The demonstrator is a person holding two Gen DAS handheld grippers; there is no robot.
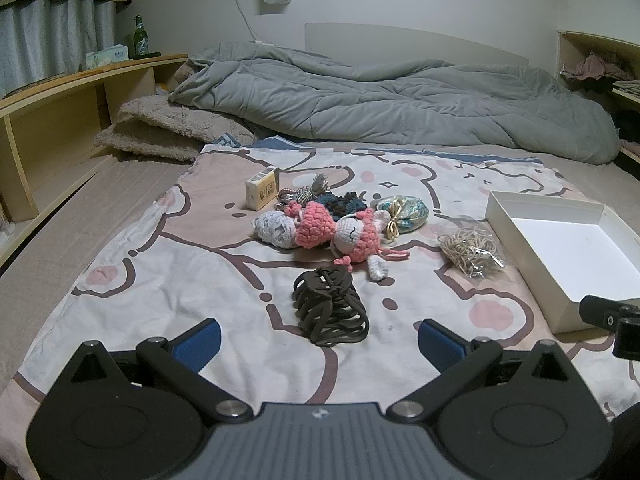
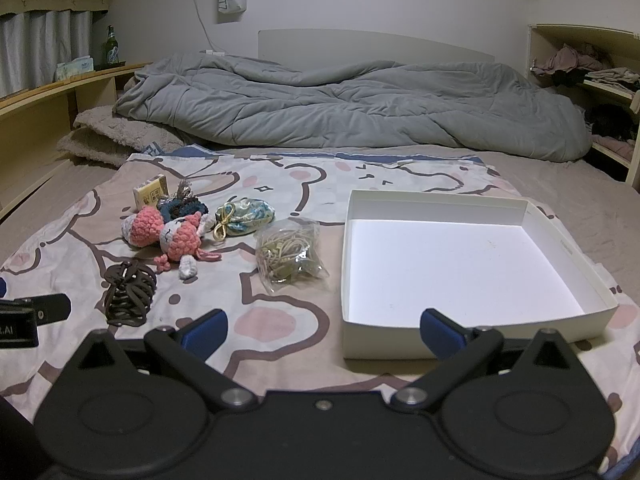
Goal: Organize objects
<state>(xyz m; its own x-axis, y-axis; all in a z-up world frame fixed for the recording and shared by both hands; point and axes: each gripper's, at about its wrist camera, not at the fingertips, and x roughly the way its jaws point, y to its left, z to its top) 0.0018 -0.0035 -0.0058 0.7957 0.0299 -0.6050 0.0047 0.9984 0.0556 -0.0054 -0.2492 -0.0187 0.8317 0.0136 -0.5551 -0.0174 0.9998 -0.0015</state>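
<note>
A dark brown hair claw clip (image 1: 331,307) lies on the patterned cloth just ahead of my open, empty left gripper (image 1: 318,340); it also shows in the right wrist view (image 2: 130,298). Behind it lie pink crochet dolls (image 1: 320,228), a small card box (image 1: 262,189), a dark knitted item (image 1: 340,202), a blue-green pouch (image 1: 402,210) and a bag of rubber bands (image 1: 472,250). An empty white box (image 2: 460,268) sits just ahead of my open, empty right gripper (image 2: 324,330), whose right finger (image 2: 440,330) overlaps the box's near wall.
A rumpled grey duvet (image 2: 340,108) lies across the back of the bed. Wooden shelves (image 1: 60,120) run along the left, with a green bottle (image 1: 140,38) on top. More shelves with clothes (image 2: 580,68) stand at the right.
</note>
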